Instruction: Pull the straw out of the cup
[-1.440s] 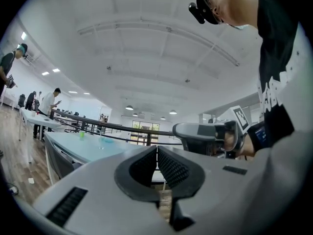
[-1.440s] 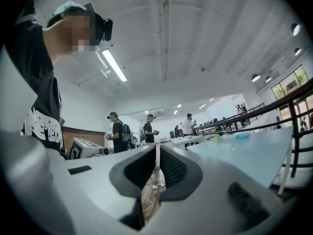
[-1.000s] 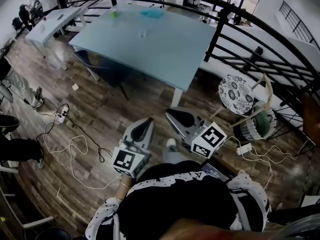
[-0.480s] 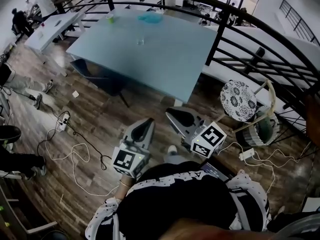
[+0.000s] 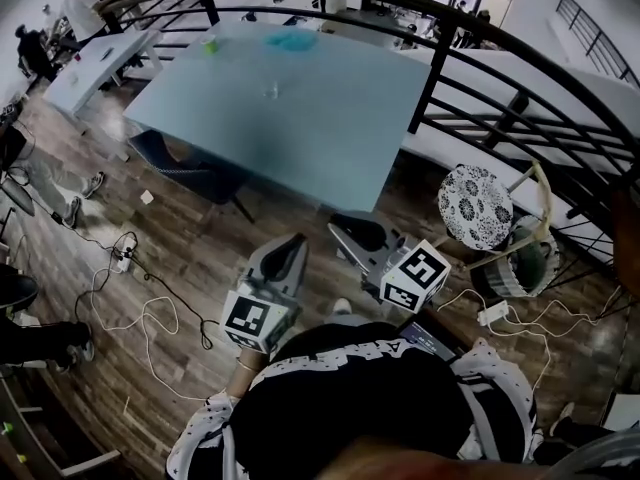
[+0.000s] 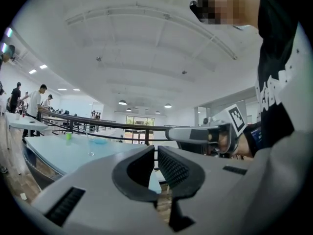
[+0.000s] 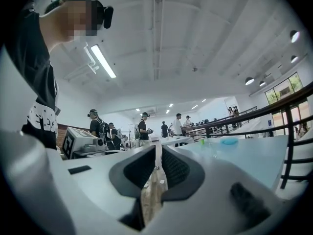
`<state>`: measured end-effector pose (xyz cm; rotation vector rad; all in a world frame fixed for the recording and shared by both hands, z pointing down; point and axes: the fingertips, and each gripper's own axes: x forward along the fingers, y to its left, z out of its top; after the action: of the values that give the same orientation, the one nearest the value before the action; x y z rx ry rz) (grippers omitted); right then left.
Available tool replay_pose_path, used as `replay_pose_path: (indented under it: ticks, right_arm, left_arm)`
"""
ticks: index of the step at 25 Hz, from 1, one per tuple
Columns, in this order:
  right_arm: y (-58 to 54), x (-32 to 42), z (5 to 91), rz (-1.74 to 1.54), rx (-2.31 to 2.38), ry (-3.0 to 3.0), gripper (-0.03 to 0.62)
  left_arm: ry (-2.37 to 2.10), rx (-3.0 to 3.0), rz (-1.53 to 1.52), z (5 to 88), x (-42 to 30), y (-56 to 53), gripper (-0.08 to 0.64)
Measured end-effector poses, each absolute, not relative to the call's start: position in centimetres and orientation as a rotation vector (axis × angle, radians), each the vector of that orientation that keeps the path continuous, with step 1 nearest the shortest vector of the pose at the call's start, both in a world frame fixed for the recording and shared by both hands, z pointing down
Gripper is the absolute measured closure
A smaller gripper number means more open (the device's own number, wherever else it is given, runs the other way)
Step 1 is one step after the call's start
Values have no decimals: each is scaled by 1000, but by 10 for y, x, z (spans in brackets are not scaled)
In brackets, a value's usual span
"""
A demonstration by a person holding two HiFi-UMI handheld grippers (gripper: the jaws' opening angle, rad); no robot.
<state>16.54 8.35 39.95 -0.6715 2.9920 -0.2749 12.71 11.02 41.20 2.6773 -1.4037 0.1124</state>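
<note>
Left gripper, right gripper, apparently closed.

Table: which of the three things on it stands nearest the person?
The clear cup in the middle; green cup and blue dish sit at the far edge.

The bench is looked down on steeply from the head view, well short of its near edge, over the left gripper and right gripper. From each gripper's camera it is seen nearly level, well apart; it is shared by all three views.
</note>
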Motion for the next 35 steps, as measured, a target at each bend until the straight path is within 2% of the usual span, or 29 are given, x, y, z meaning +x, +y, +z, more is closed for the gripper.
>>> replay_pose_path:
  ticks: [19, 30, 35]
  right_arm:
    - [23, 186, 402, -220, -618, 3011, 552]
    - [8, 165, 407, -239, -605, 3020, 549]
    - [1, 142, 402, -217, -621, 3010, 525]
  left_arm:
    - [-1433, 2696, 173, 415, 150, 41, 546]
    - [-1454, 2684, 152, 418, 124, 22, 546]
    - [-1416, 2703, 145, 416, 106, 14, 546]
